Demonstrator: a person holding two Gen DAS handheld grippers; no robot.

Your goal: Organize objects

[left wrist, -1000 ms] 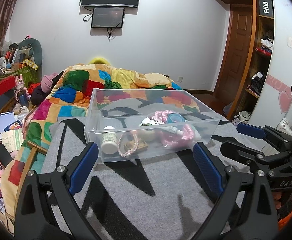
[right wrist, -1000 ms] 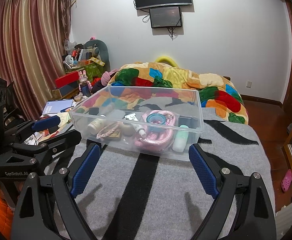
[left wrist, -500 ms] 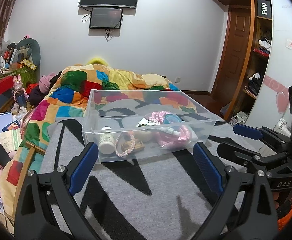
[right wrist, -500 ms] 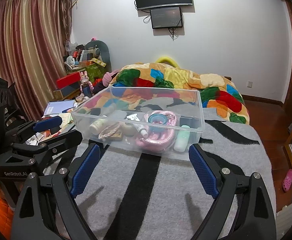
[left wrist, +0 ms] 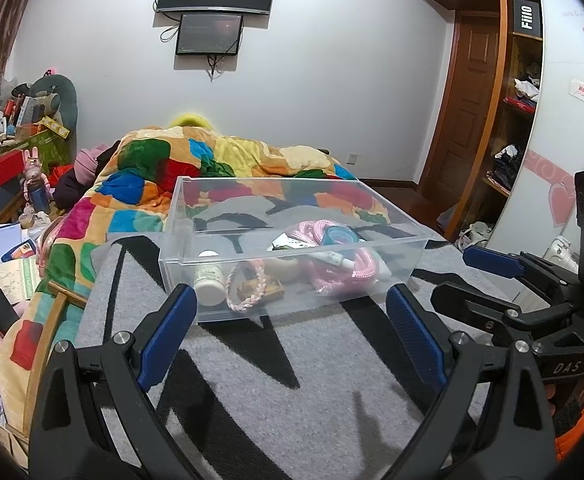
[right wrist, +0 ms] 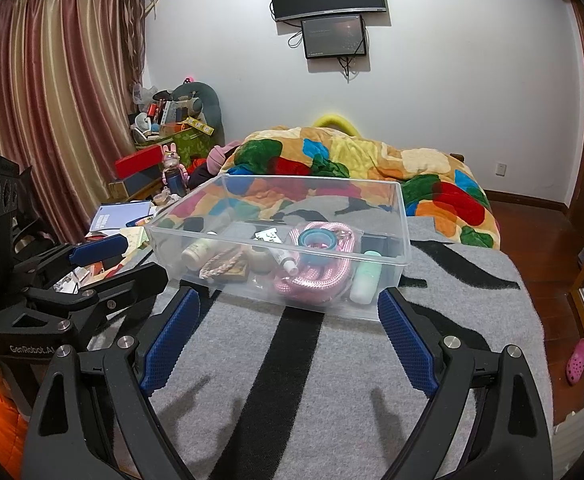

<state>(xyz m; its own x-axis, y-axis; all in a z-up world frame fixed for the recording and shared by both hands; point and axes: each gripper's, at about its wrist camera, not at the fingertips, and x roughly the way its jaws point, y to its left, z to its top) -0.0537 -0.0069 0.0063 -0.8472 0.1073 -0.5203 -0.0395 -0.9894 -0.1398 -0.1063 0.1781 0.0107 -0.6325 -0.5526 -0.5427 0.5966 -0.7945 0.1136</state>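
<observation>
A clear plastic bin stands on a grey and black striped blanket. It holds a pink rope, a blue tape roll, a white bottle, a braided cord, a small tube and a mint bottle. My left gripper is open and empty, just short of the bin. My right gripper is open and empty, also in front of the bin.
A colourful quilt is piled behind the bin. Clutter of boxes and papers lies to the left of the bed. A wardrobe and door stand on the right. Wooden floor with a pink slipper lies beyond the bed's right edge.
Both grippers have drawn back slightly from the bin and stay open. The bin and its contents have not moved.
</observation>
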